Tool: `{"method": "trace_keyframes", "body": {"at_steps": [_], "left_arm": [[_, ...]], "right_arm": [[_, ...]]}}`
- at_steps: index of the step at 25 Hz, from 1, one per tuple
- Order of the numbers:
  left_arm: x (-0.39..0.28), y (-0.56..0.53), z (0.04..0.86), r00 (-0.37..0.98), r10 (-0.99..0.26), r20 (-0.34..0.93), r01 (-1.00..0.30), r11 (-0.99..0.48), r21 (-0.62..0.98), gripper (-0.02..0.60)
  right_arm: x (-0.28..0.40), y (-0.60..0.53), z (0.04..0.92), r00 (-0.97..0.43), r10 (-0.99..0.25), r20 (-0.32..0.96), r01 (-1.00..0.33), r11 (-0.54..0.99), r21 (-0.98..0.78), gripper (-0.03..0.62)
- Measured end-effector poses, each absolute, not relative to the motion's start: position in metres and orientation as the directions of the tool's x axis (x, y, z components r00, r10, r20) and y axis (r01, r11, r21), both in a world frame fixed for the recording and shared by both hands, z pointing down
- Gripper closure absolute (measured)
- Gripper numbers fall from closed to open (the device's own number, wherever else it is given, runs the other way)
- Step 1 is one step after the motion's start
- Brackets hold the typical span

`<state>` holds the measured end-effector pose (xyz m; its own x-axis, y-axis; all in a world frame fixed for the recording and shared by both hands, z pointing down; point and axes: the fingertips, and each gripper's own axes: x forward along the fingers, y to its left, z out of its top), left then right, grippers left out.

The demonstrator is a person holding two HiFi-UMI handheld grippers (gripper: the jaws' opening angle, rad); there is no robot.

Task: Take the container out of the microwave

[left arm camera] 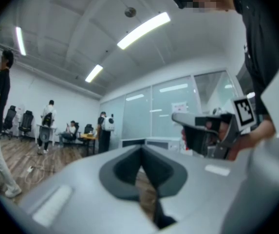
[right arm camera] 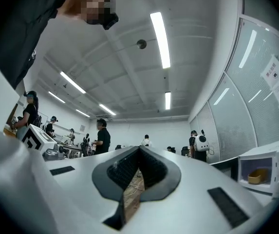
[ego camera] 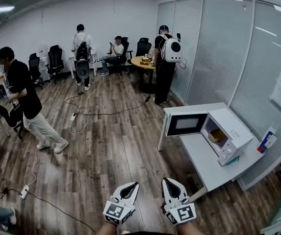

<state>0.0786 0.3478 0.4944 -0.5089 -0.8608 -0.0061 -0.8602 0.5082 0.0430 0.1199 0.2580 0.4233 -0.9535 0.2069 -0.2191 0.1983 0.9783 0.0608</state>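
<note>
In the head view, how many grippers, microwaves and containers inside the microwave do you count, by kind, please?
Grippers: 2 (left gripper, right gripper, fingers closed, nothing held)
Microwaves: 1 (microwave, door open, on the white table)
Containers: 1 (container, inside the microwave)
Total: 4

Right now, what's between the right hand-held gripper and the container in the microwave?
Just wooden floor and bare white table, in the head view. The microwave door is open, so nothing blocks the container.

Container (ego camera: pixel 217 136) sits in microwave (ego camera: pixel 237 125) on table (ego camera: pixel 202 156).
</note>
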Motion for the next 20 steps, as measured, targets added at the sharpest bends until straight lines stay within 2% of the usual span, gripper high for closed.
{"method": "trace_keyframes", "body": {"at_steps": [5,12,20], "left_arm": [[0.070,0.360,0.501,-0.508,-0.861,0.029,-0.860,0.509,0.037,0.576],[0.048,0.344,0.497,-0.501,-0.865,0.007,-0.864,0.501,0.050,0.576],[0.003,0.278,0.493,-0.477,-0.879,0.011,-0.878,0.477,0.042,0.575]], "right_arm": [[0.117,0.273,0.432,-0.964,0.168,-0.205,0.161,0.986,0.053,0.595],[0.097,0.256,0.436,-0.969,0.176,-0.174,0.167,0.984,0.066,0.595],[0.058,0.200,0.424,-0.961,0.187,-0.201,0.173,0.981,0.087,0.595]]}}
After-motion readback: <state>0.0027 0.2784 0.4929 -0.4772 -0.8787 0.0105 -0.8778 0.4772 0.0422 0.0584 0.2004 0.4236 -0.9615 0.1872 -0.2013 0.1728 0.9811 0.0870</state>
